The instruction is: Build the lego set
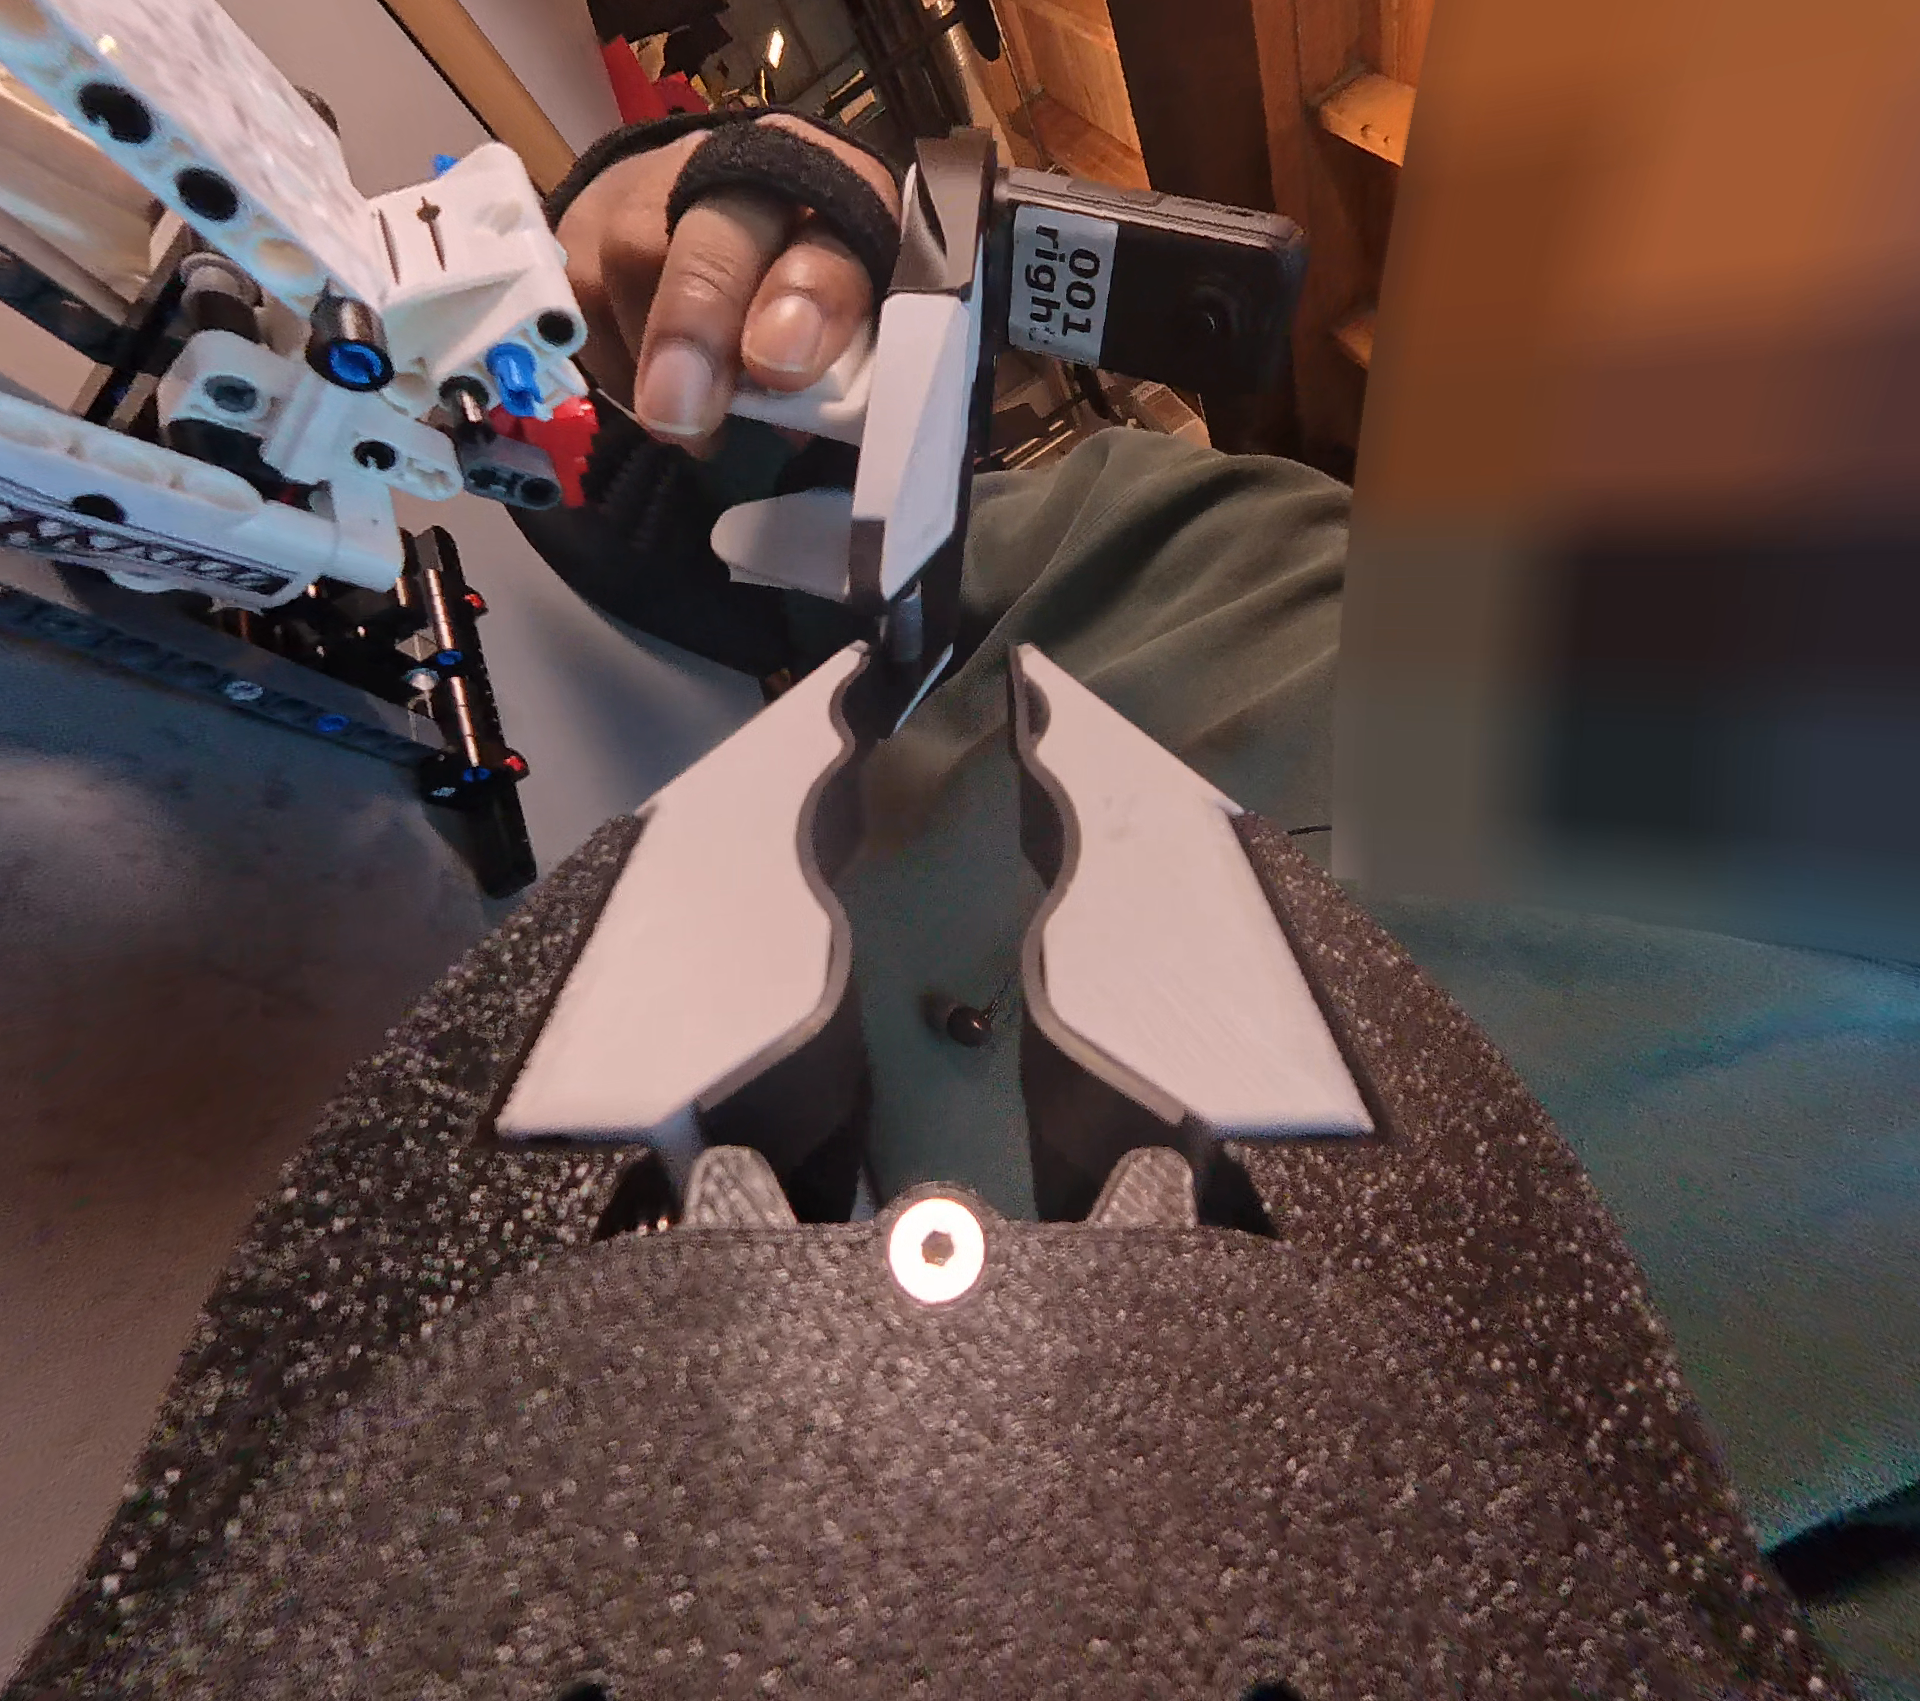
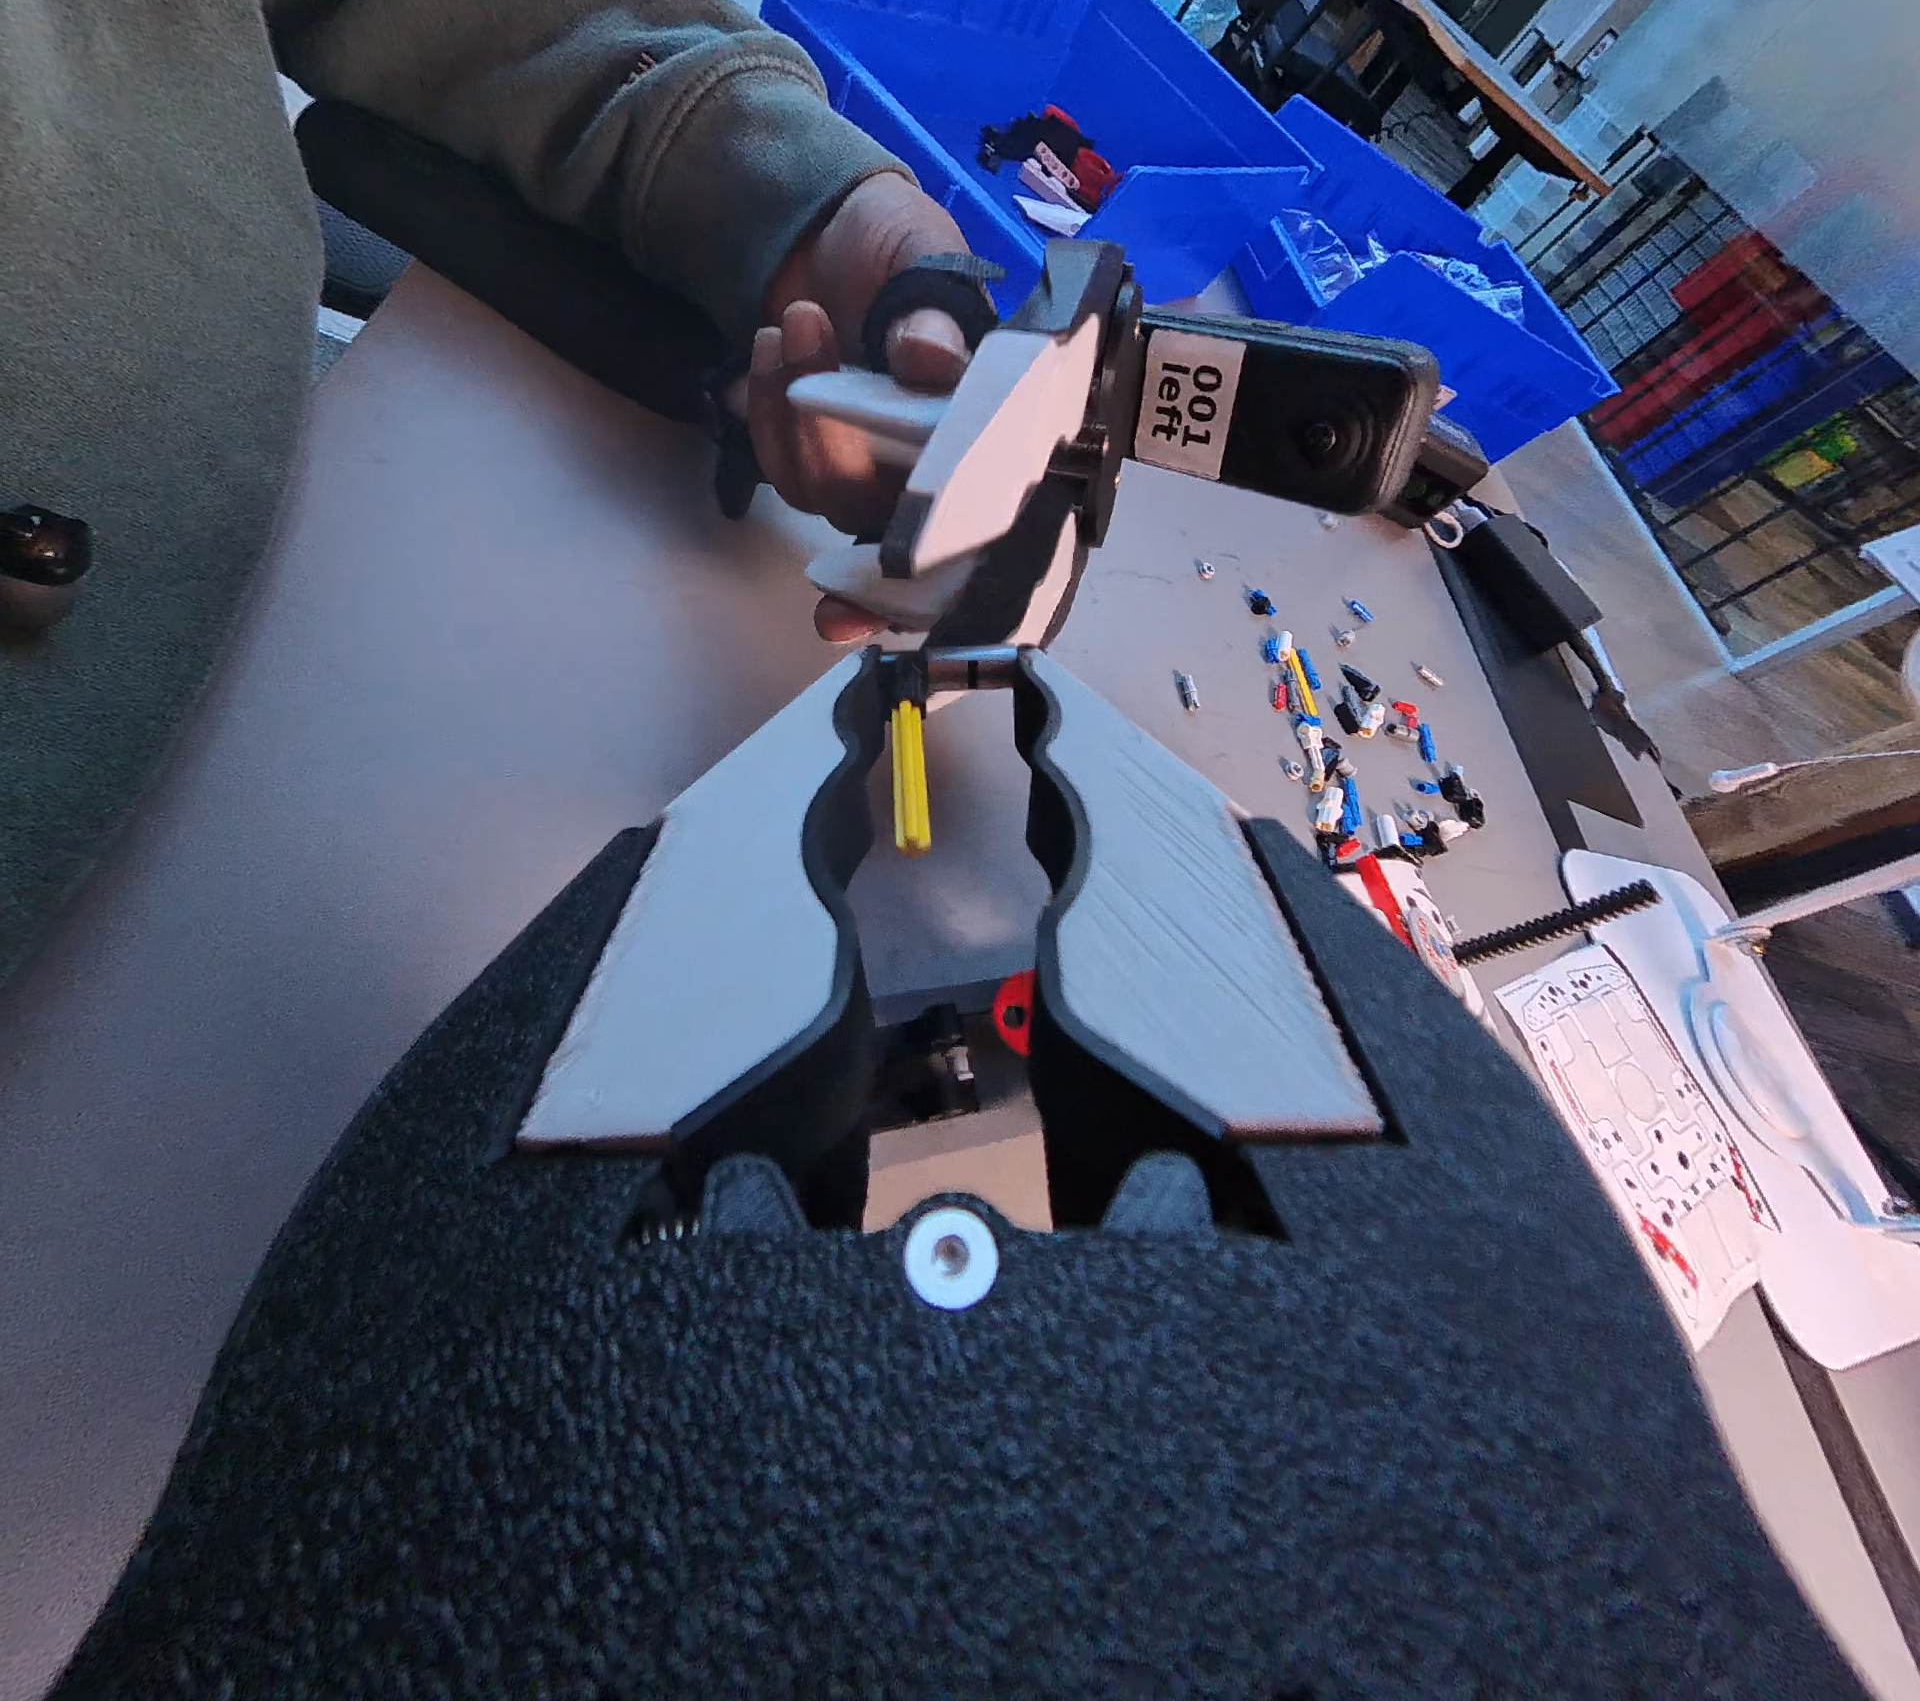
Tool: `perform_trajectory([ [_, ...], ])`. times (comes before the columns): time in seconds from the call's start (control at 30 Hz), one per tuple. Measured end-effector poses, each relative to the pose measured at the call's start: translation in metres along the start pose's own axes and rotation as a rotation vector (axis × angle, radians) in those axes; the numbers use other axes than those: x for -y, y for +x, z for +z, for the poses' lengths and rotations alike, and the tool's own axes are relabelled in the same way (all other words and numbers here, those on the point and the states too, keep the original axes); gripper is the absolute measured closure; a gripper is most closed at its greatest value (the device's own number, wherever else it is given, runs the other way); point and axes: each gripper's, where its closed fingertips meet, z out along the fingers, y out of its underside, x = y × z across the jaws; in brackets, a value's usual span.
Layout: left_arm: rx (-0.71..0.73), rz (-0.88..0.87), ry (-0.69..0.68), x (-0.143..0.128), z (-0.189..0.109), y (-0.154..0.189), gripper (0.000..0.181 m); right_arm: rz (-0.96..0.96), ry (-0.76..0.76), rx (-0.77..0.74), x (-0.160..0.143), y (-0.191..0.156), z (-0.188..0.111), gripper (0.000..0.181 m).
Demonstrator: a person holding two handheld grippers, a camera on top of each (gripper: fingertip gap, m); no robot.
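My right gripper [image 2: 951, 666] is shut on a short grey connector [image 2: 971, 672] that spans its fingertips. A yellow axle [image 2: 911, 778] hangs from the connector's black left end. My left gripper [image 1: 938, 664] is open and empty, and the green sleeve shows through its gap. The right gripper [image 1: 902, 675] points down against my left fingertip, with the grey connector [image 1: 904, 625] showing at its tips. In the right wrist view the left gripper [image 2: 951, 625] hovers tip-down just above the connector. The white Technic model [image 1: 260, 363] stands at the left on a black beam frame [image 1: 468, 716].
Loose small parts [image 2: 1340, 737] lie scattered on the grey table [image 2: 468, 612]. Blue bins [image 2: 1039, 51] stand behind, one holding several pieces. An instruction sheet [image 2: 1631, 1101] and a black toothed rack [image 2: 1558, 919] lie at the right. A person's green-sleeved arm [image 2: 540, 51] reaches across. Both grippers' tips are close together, under 4 cm apart.
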Motion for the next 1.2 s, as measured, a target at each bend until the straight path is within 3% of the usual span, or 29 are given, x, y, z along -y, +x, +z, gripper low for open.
perform_trajectory([
  [0.17, 0.052, 0.020, 0.033, 0.007, -0.004, -0.005, 0.155, 0.009, -0.003, -0.008, -0.001, 0.003, 0.000, 0.158],
  [0.3, 0.128, 0.081, 0.000, 0.003, 0.000, -0.011, 0.174, -0.002, -0.002, -0.019, -0.002, 0.001, 0.005, 0.157],
  [0.43, 0.320, 0.319, -0.097, -0.002, -0.006, -0.020, 0.174, 0.019, -0.033, -0.011, -0.009, 0.002, 0.002, 0.149],
  [0.53, 0.384, 0.433, -0.106, 0.000, -0.004, -0.019, 0.174, 0.045, -0.010, 0.023, -0.007, 0.000, -0.007, 0.156],
  [0.97, 0.483, 0.608, -0.113, 0.005, -0.008, -0.020, 0.174, 0.081, -0.032, 0.044, -0.017, -0.001, -0.017, 0.178],
  [1.2, 0.524, 0.654, -0.122, 0.006, -0.010, -0.023, 0.174, 0.140, -0.021, 0.065, -0.021, -0.001, -0.019, 0.178],
])
